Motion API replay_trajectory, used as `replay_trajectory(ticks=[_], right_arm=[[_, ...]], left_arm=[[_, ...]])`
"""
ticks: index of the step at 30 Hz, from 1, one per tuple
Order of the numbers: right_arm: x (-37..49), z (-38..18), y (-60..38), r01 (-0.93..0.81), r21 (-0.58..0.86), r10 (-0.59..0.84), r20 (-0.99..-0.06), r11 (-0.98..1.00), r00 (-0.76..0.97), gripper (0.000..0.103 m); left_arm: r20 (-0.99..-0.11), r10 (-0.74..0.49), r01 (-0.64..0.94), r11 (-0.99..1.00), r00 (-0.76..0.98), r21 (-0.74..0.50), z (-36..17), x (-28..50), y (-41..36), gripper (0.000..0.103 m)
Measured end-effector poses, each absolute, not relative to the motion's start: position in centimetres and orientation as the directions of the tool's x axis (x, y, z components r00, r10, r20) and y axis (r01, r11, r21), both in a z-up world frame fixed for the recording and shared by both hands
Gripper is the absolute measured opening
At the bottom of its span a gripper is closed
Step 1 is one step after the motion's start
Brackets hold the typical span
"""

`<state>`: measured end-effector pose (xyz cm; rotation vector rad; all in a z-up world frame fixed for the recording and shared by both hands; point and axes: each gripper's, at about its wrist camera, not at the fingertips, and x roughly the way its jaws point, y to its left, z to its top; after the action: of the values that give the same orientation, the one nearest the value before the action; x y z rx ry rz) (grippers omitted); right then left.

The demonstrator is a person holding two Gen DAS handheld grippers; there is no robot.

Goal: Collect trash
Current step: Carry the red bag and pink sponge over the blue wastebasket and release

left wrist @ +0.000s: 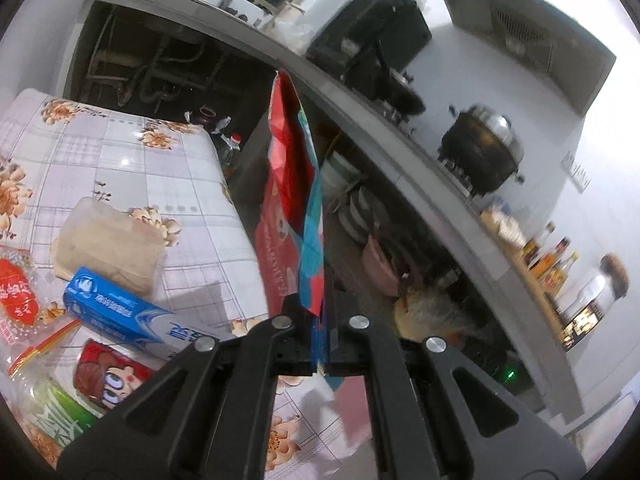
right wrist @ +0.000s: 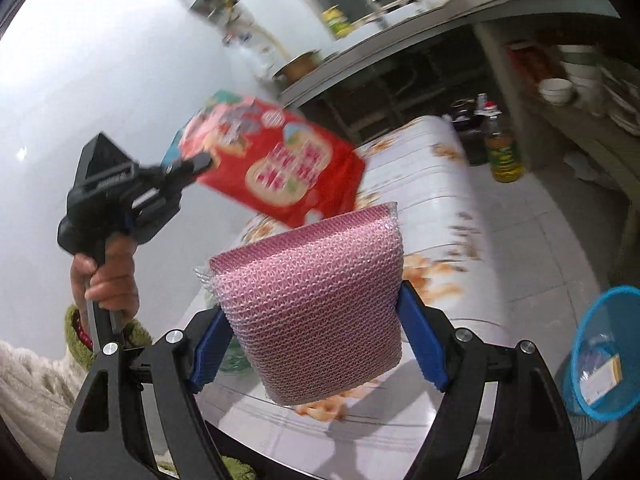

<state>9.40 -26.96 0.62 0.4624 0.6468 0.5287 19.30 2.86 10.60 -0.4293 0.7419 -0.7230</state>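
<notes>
In the left wrist view, our left hand-held gripper (left wrist: 319,344) has its jaws pressed together on the bottom edge of a red snack bag (left wrist: 294,168), which stands up thin and edge-on toward twelve o'clock. We judge that we are in the carrying step: the trash is picked up and not yet dropped. On the worktop (left wrist: 132,168), at about eight o'clock, lie a blue box (left wrist: 120,308), a beige packet (left wrist: 108,244) and more wrappers. The blue box carries white writing, but we cannot read it at this sharpness. A black pot (left wrist: 480,152) stands on the stove at two o'clock.

In the right wrist view, our right hand-held gripper (right wrist: 316,344) is clamped on a pink bubble-wrap pouch (right wrist: 312,300), with the blue pads (right wrist: 424,344) pressing its two sides, so the jaws stand wide. At ten o'clock we see the left hand (right wrist: 106,276) holding its tool with the red snack bag, whose face shows round white panels with pink characters, too blurred to read. A blue mesh bin (right wrist: 608,344) stands on the floor at four o'clock, with some paper already inside. We think that the next move calls for bringing both pieces over this bin, and then opening the jaws above its mouth, not beside it.
</notes>
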Motion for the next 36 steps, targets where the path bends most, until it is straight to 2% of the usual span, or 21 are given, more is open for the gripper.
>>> replay_trajectory(ticks=[6,10,14,25,31,32,33,34,35,36], right_arm=[[7.1,-0.1,-35.6,-0.093,0.571,0.421,-0.475,0.815,0.773,0.076],[5.0,-2.1,-42.9,0.141,0.562,0.242,-0.551,0.815,0.798,0.076],[3.5,-5.6,-48.2,0.317,0.551,0.134,-0.628,0.772,0.766,0.076],[6.6,-17.6,-54.4,0.556,0.527,0.079,-0.767,0.643,0.636,0.076],[10.7,-23.1,-57.6,0.646,0.487,0.049,-0.819,0.587,0.572,0.08],[11.2,-24.3,-58.0,0.666,0.477,0.046,-0.83,0.573,0.555,0.081],[11.6,-25.4,-58.4,0.685,0.471,0.047,-0.841,0.557,0.539,0.082],[11.9,-26.9,-58.8,0.704,0.462,0.057,-0.854,0.539,0.517,0.082],[12.1,-28.0,-58.9,0.721,0.454,0.064,-0.865,0.524,0.498,0.082],[11.9,-28.7,-58.9,0.737,0.447,0.067,-0.873,0.508,0.483,0.082]], left_arm=[[-0.531,-0.712,0.48,0.702,0.459,-0.526,10.8,19.8,-4.0,0.0],[-0.591,-0.706,0.536,0.696,0.391,-0.478,10.3,20.2,-10.1,0.0],[-0.668,-0.694,0.582,0.67,0.27,-0.461,7.9,21.2,-17.2,0.0],[-0.843,-0.538,0.646,0.647,0.012,-0.404,-3.5,23.7,-34.8,0.0],[-0.885,-0.464,0.671,0.645,-0.038,-0.367,-8.9,25.2,-41.0,0.0],[-0.897,-0.44,0.674,0.649,-0.045,-0.353,-10.1,25.4,-41.9,0.008],[-0.905,-0.423,0.669,0.658,-0.054,-0.347,-11.2,25.7,-42.6,0.029],[-0.91,-0.41,0.66,0.668,-0.059,-0.344,-12.1,25.9,-43.0,0.042],[-0.914,-0.402,0.647,0.684,-0.051,-0.337,-12.9,26.0,-43.1,0.052],[-0.914,-0.402,0.639,0.691,-0.048,-0.338,-13.3,26.1,-43.1,0.052]])
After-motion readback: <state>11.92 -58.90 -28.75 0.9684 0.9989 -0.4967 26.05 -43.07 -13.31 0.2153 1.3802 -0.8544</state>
